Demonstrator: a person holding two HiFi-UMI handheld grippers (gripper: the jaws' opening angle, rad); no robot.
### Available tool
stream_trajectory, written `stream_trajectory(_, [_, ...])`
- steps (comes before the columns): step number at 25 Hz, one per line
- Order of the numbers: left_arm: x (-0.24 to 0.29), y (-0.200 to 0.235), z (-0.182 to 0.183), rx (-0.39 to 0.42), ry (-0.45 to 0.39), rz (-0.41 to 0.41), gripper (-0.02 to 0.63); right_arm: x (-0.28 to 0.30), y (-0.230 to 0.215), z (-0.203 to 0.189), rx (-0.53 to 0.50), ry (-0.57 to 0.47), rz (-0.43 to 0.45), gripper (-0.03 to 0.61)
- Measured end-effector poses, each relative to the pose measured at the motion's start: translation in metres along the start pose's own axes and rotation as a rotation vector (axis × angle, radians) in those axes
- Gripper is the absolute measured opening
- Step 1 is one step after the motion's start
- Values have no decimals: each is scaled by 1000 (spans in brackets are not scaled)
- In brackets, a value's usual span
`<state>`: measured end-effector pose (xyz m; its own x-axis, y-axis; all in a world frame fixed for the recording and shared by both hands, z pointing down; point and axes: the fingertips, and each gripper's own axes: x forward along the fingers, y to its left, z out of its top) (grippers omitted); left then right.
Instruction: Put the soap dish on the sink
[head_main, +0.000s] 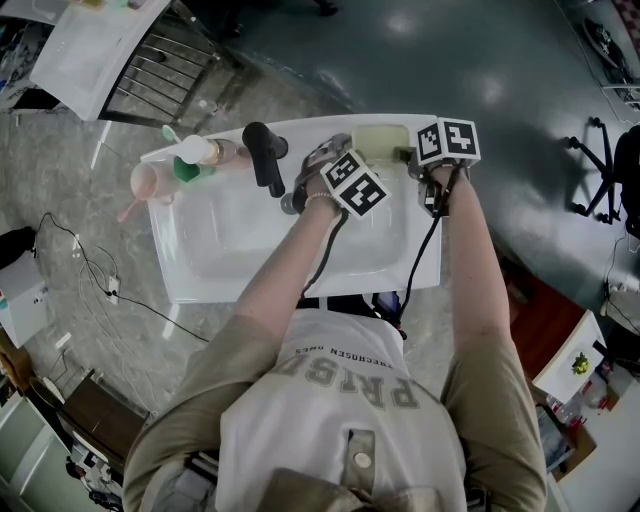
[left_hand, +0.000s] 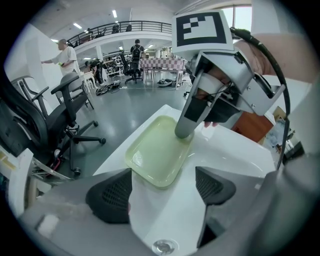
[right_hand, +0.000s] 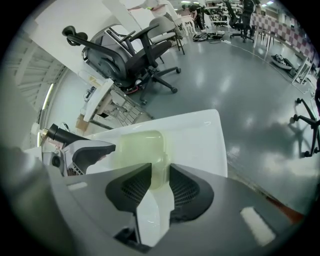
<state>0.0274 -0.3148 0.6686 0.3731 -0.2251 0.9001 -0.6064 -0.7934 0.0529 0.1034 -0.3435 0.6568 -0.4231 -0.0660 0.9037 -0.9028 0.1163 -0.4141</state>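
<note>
dish on the sink ledge, right gripper pinching its rim

the pale green dish (head_main: 378, 140) lies flat on the white sink's (head_main: 230, 255) back ledge, at about one o'clock from the basin, with the black tap (head_main: 265, 155) at its nine o'clock. the right gripper (right_hand: 159, 176) is clamped on the dish's near rim. the left gripper (left_hand: 164, 184) hangs over the basin, jaws wide apart, nothing between them.
</note>
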Motion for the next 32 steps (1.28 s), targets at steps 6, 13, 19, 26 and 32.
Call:
stream_trajectory(6, [0,0,1,0,-2,-2,417,-1,-1,0,24,-8,13,118])
stream_trajectory(13, [0,1,0,-1,-1,-3,417,-1,-2,1,36,-16,5,118])
stream_trajectory(19, [-1,1,-1,-3,0,-5,417,-1,-2,1,34,-21,-4,118])
stream_trajectory(26, [-1,2,0,-9,-6,-6,417,-2,-3,1,36,-24,-8,118])
stream_trajectory(32, [-4,1,2,-7,-9,-5,417,-4,-2,0,39,-34,0,130])
